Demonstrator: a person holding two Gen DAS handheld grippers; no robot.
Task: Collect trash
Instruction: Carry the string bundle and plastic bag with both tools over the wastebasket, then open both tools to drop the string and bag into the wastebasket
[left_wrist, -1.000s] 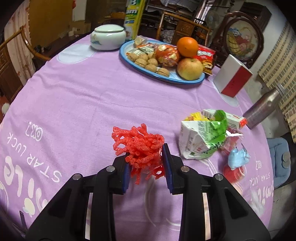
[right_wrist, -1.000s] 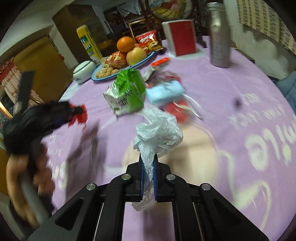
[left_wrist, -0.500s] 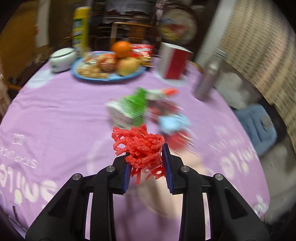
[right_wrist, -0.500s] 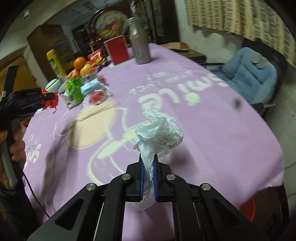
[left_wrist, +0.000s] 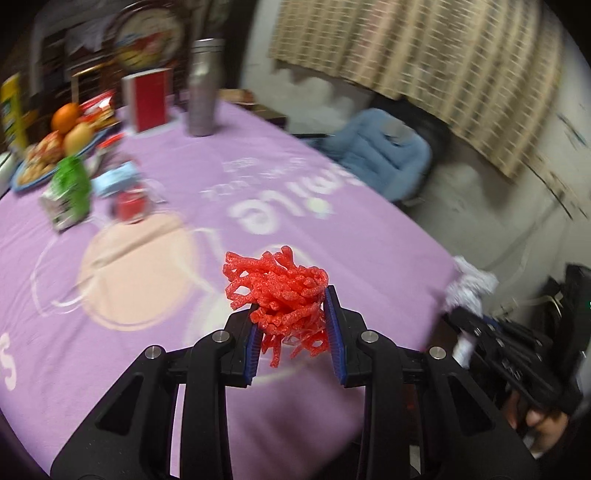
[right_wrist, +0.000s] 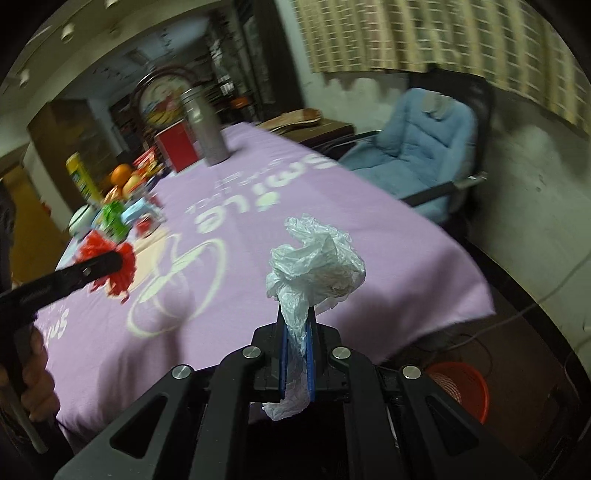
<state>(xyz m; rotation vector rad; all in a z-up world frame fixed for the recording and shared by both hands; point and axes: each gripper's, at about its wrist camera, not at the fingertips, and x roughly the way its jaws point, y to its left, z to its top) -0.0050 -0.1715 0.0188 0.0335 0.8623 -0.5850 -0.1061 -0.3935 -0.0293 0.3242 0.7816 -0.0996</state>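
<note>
Plainly both loads are light and soft: the left gripper (left_wrist: 291, 325) pinches a springy red foam net (left_wrist: 277, 291) above the near edge of the table (left_wrist: 332, 236), and the right gripper (right_wrist: 297, 354) is clamped thinly on a crumpled plastic bag (right_wrist: 317, 266), which could slip. An orange bin (right_wrist: 460, 387) stands on the floor past the table's corner; its contents are unclear. The blue plate (left_wrist: 22, 181) at the far edge holds fruit.

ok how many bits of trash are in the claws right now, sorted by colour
red: 1, the red foam netting clamped in the left claw
white: 1, the crumpled white plastic bag pinched in the right claw
total: 2
</note>
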